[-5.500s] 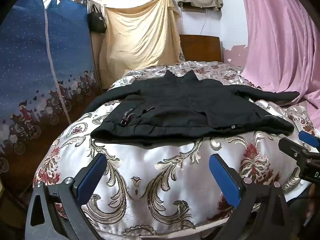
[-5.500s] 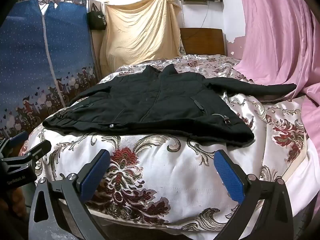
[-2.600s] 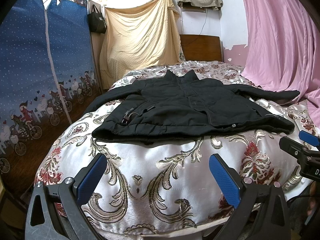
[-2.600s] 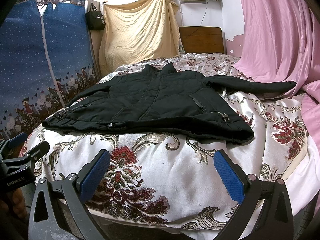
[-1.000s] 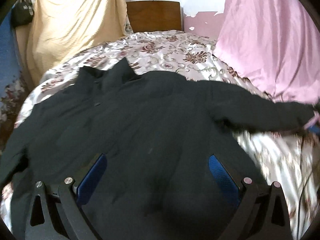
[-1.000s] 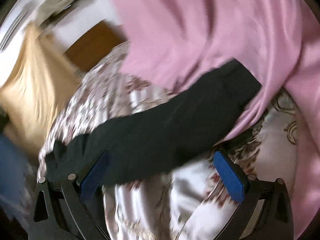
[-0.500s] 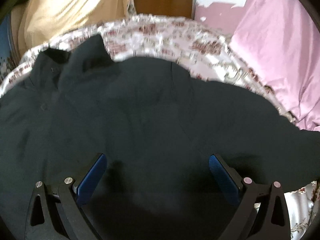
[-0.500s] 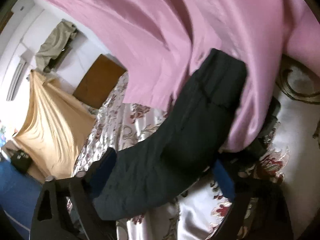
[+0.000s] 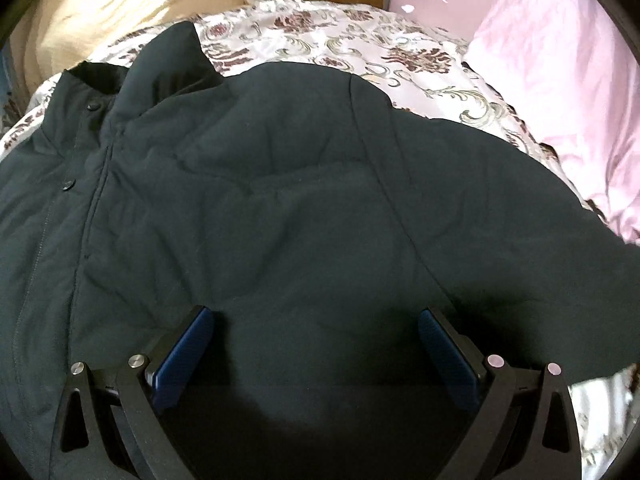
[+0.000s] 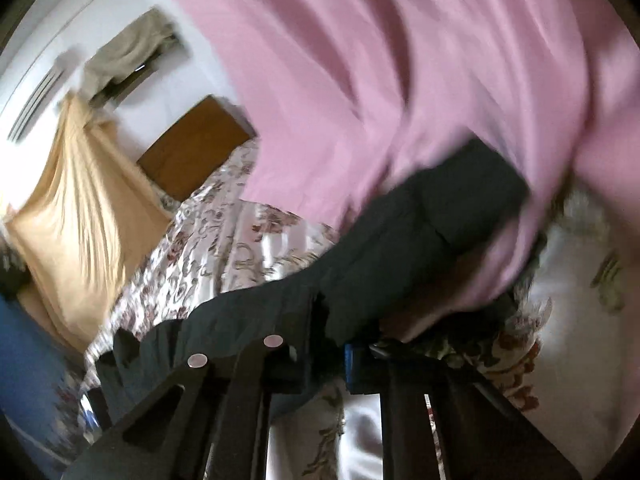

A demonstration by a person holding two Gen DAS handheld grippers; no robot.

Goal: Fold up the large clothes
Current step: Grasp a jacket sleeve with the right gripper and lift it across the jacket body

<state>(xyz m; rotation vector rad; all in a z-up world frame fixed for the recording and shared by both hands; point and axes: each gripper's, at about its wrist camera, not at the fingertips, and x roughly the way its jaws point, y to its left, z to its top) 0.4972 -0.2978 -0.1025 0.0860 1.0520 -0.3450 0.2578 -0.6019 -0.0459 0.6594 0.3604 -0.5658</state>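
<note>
Right claw (image 10: 332, 360) looks pinched shut on the black jacket's sleeve (image 10: 400, 248), out by the pink curtain (image 10: 400, 80). Left claw (image 9: 314, 344) hangs wide apart over the jacket (image 9: 280, 200), holding nothing. The jacket lies flat on the flowery bed (image 9: 320, 28). I think the sleeve should be lifted gently across the jacket's front so it lands smooth. The right view is blurry, so the grip is hard to see.
</note>
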